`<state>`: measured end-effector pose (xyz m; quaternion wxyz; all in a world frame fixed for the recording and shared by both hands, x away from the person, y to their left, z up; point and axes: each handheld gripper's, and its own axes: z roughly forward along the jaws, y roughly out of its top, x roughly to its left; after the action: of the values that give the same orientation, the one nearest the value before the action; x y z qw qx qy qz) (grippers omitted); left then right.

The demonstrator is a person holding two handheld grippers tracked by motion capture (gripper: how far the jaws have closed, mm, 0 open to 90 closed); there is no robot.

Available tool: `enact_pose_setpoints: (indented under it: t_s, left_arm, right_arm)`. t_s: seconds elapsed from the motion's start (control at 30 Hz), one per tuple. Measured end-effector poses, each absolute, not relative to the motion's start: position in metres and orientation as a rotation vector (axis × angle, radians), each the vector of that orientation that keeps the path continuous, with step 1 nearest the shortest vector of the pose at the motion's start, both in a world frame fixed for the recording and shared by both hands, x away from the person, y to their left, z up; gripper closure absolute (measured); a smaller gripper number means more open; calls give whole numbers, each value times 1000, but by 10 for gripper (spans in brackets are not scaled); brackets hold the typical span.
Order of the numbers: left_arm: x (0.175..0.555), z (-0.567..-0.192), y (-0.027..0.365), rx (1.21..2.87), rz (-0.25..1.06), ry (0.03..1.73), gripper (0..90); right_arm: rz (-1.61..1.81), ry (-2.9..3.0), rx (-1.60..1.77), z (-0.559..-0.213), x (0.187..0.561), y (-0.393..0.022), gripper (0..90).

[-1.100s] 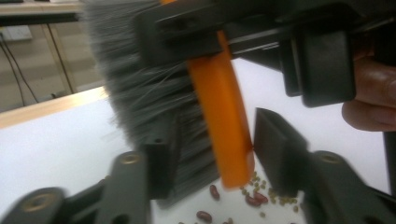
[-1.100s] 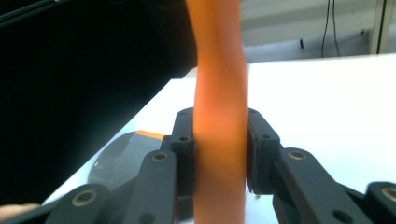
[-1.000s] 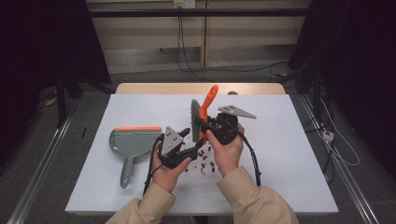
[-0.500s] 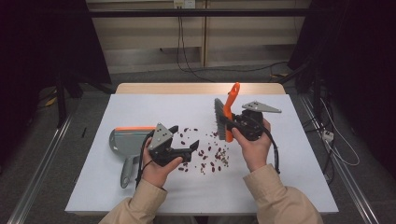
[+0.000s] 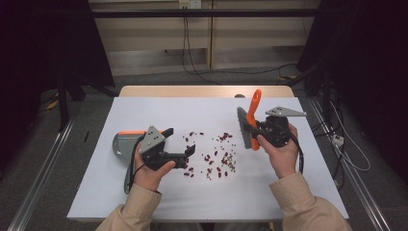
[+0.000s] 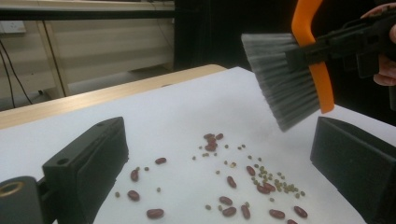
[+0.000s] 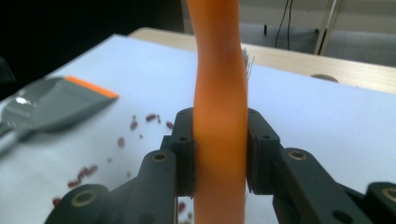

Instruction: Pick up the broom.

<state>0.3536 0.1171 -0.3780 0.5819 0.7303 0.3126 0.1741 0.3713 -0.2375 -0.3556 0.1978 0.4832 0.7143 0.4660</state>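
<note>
Red beans [image 5: 219,159] and small green ones [image 6: 275,184] lie scattered over the middle of the white table [image 5: 202,202]. My right gripper [image 5: 256,131] is shut on the orange handle [image 7: 219,116] of a hand brush, held above the table at the right of the beans with its grey bristles [image 5: 242,127] pointing left and down. My left gripper [image 5: 179,140] is open just left of the beans, nothing between its jaws. In the left gripper view the brush [image 6: 285,79] hangs beyond the beans. A grey dustpan with an orange lip [image 5: 124,140] lies behind my left hand.
The table's wooden far edge [image 5: 202,90] shows past the white cover. Beyond it are a wall with cables [image 5: 185,43] and dark stands on both sides. White surface lies bare in front of the beans and at the far left.
My two hands have moved apart: the right gripper carried the brush to the right, the left gripper drew left toward the dustpan. The beans between them are uncovered.
</note>
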Motion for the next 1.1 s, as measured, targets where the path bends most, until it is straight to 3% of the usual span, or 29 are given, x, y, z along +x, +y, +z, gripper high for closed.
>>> enact_pose_setpoints:
  t_s: [0.5, 1.1]
  left_arm:
    - [349, -384, 155, 1725, 422, 709, 39]
    - [350, -394, 163, 1728, 418, 737, 39]
  right_arm:
    - [1097, 2138, 1449, -367, 371, -256, 693]
    - [996, 2140, 1521, -407, 408, -245, 703]
